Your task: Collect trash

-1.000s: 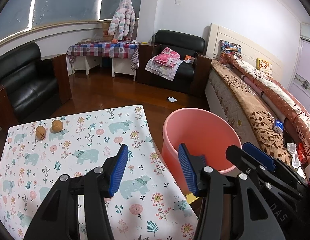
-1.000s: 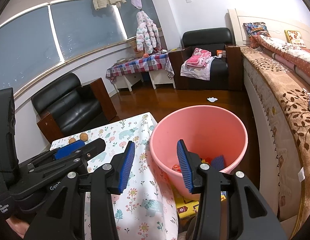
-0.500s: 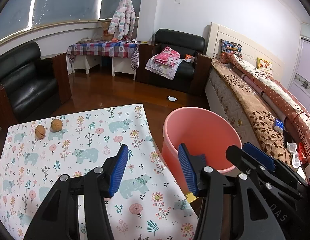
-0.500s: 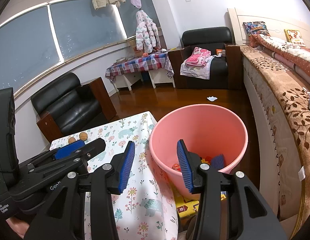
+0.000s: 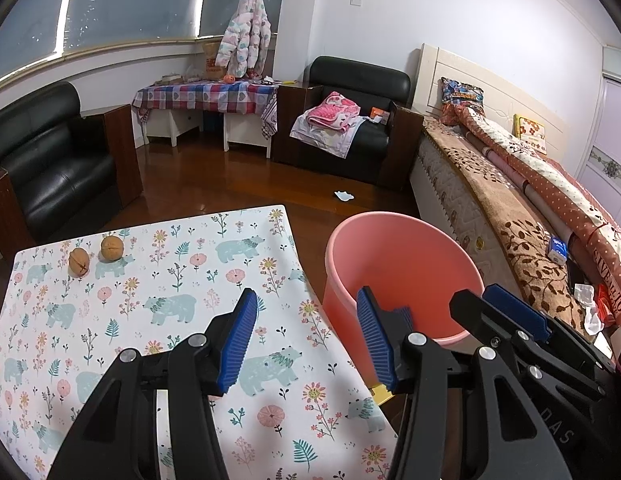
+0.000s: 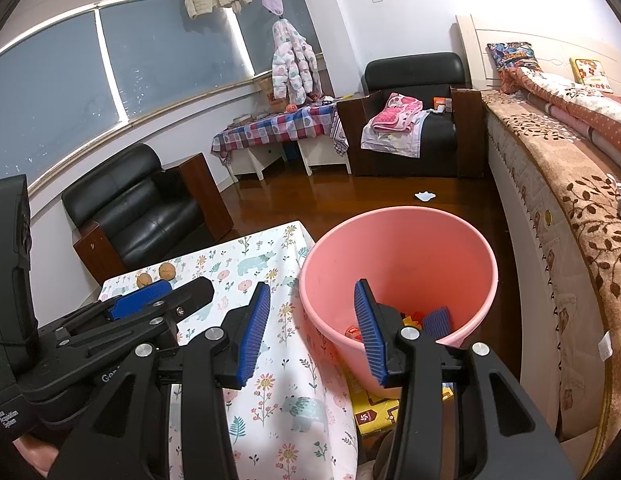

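Observation:
A pink bucket (image 5: 410,264) stands on the floor just right of a table (image 5: 170,264) covered in a bear-and-flower cloth. Two walnuts (image 5: 112,248) lie at the table's far left corner. My left gripper (image 5: 308,336) hovers open over the table's right edge, nothing between its blue pads. My right gripper (image 6: 310,332) is open and empty too, straddling the near rim of the bucket (image 6: 398,264), where red and yellow scraps (image 6: 352,332) lie at the bottom. The walnuts (image 6: 167,270) show behind the left gripper's body (image 6: 150,300).
A white paper scrap (image 5: 343,196) lies on the wooden floor beyond the bucket. A yellow box (image 6: 374,412) sits on the floor under the bucket's near side. A bed (image 5: 510,208) runs along the right; black armchairs (image 5: 50,168) stand left and at the back.

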